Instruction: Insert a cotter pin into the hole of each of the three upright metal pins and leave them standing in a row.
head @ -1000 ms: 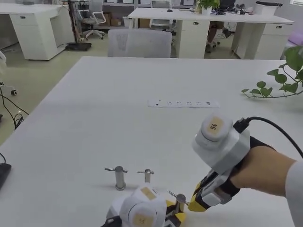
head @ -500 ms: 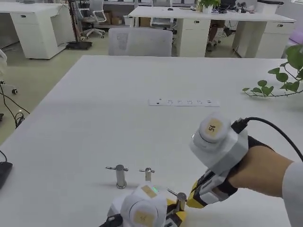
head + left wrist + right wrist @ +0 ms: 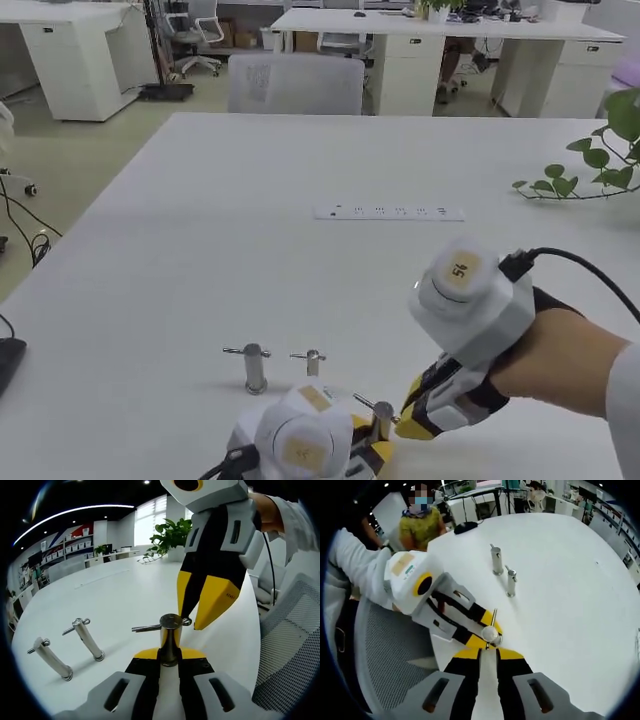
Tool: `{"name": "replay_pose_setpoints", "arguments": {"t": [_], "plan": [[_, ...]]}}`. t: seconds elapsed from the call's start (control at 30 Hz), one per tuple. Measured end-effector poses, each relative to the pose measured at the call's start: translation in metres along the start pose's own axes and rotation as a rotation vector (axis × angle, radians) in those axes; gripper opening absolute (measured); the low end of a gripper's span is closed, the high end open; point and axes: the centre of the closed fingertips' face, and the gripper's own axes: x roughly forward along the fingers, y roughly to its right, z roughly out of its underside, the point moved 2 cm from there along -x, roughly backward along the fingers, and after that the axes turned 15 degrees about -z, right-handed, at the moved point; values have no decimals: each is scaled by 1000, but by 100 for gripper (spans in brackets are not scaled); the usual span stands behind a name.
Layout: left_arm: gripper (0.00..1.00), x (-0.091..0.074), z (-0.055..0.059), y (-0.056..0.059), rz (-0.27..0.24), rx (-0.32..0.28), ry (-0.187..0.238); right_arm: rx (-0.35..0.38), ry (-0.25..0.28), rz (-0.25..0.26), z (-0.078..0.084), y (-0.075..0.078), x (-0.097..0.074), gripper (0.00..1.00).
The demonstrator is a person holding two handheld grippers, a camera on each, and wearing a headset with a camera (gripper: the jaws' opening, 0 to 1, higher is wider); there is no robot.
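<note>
Pin (image 3: 170, 642) is upright on the table (image 3: 300, 260), near the person's edge, with the left gripper (image 3: 170, 656) clamped on its shank just under the head. Cotter (image 3: 150, 627) sits crosswise at the pin head. Its legs stick out one side and its loop is on the other, so it looks threaded through the hole. Right gripper (image 3: 191, 624) comes down from above with its yellow tips at the loop end. Jaws are pinched nearly together and look closed on the cotter's loop. The right gripper view matches: its own jaws meet at the pin head and the cotter points away past it. Middle pin (image 3: 90, 641) and end pin (image 3: 52, 660) stand free on the table to the left, well apart from both grippers. Each has a cotter across its head, loop showing at one end. In the head view these two stand side by side, with the held pin to their right and a bit closer to the person. Further out on the table are a power strip (image 3: 390, 212) mid-table and a plant (image 3: 590, 175) trailing in at the right edge. A chair (image 3: 295, 90) stands behind the far edge.
</note>
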Motion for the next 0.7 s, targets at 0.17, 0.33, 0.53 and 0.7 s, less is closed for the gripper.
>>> {"name": "replay_pose_setpoints", "arguments": {"t": [0.17, 0.33, 0.53, 0.7], "plan": [[12, 0, 0, 0, 7, 33, 7, 17, 11, -5, 6, 0, -1, 15], [18, -1, -1, -4, 11, 19, 3, 24, 30, -4, 9, 0, -3, 18], [29, -7, 2, -3, 70, 34, -24, 22, 57, -8, 13, 0, -2, 22], [34, -15, 3, -14, 98, 15, -44, 16, 74, -2, 17, 0, 1, 26]]}}
